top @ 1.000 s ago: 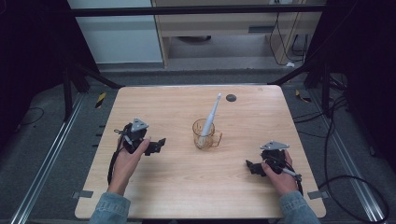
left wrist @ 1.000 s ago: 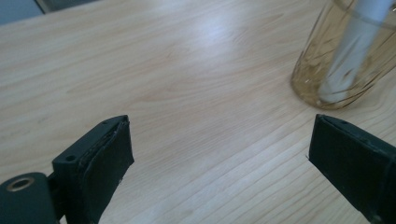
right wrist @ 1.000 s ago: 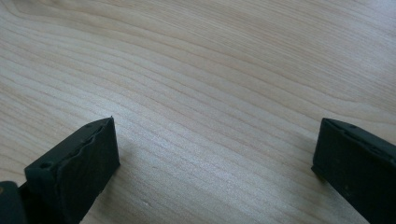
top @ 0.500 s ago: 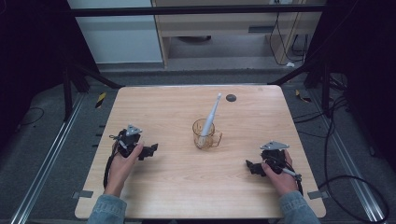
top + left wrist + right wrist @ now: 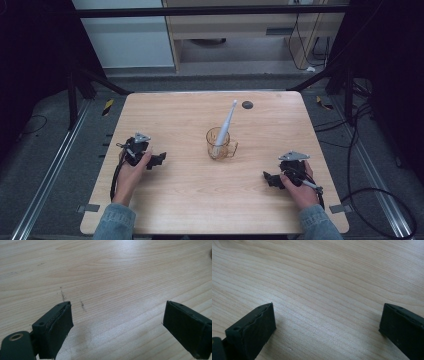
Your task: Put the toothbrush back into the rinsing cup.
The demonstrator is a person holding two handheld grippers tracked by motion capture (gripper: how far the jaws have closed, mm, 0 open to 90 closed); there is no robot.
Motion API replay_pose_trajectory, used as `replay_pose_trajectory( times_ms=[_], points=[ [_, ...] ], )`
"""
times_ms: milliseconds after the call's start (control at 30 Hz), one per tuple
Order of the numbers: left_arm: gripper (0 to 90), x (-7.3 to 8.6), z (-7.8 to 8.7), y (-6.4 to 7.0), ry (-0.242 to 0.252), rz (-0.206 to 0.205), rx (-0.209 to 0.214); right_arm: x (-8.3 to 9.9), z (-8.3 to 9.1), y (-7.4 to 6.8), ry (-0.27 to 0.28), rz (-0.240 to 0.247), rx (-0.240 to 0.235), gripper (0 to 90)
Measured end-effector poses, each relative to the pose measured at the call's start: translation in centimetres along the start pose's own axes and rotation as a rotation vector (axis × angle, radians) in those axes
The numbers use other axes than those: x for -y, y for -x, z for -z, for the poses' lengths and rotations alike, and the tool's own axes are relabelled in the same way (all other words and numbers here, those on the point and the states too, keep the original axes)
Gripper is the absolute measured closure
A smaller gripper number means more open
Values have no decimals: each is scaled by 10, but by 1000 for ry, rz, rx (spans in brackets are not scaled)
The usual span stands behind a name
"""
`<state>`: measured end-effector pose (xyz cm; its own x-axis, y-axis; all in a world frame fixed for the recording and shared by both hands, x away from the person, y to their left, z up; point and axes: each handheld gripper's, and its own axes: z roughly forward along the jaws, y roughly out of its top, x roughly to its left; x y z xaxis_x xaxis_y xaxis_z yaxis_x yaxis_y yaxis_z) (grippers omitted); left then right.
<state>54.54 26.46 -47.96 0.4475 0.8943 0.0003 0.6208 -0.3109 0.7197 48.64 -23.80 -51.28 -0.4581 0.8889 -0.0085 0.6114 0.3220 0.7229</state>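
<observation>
my left gripper [image 5: 159, 160] and right gripper [image 5: 270, 179] rest spread wide on the table [image 5: 190, 210], empty, well apart from the cup [image 5: 220, 145] holding the toothbrush [image 5: 227, 122] upright.

High view: wooden table [image 5: 190, 200] evenly and brightly lit from above, surroundings falling to near black at left and right; image soft and low in detail. Left gripper view: pale glare patch on the wood grain near top centre, soft shadow under the near jaw, jaws slightly blurred. Right gripper view: diffuse sheen across the grain, close jaws out of focus.
</observation>
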Motion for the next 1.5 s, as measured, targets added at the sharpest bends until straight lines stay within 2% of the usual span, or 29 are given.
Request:
replay_pose_trajectory(
  times_ms=[733,1033,1200,1500],
  points=[
    [77,5,-14,-9,-15,16,-27,0,0,0,0,-1,-1,4],
    [73,9,-22,-9,-44,-2,-36,0,0,0,0,-1,-1,4],
    [33,14,-24,-10,-6,-6,-26,0,0,0,0,0,0,4],
    [0,15,-25,-11,-11,0,-31,0,0,0,0,-3,1,5]
  ],
)
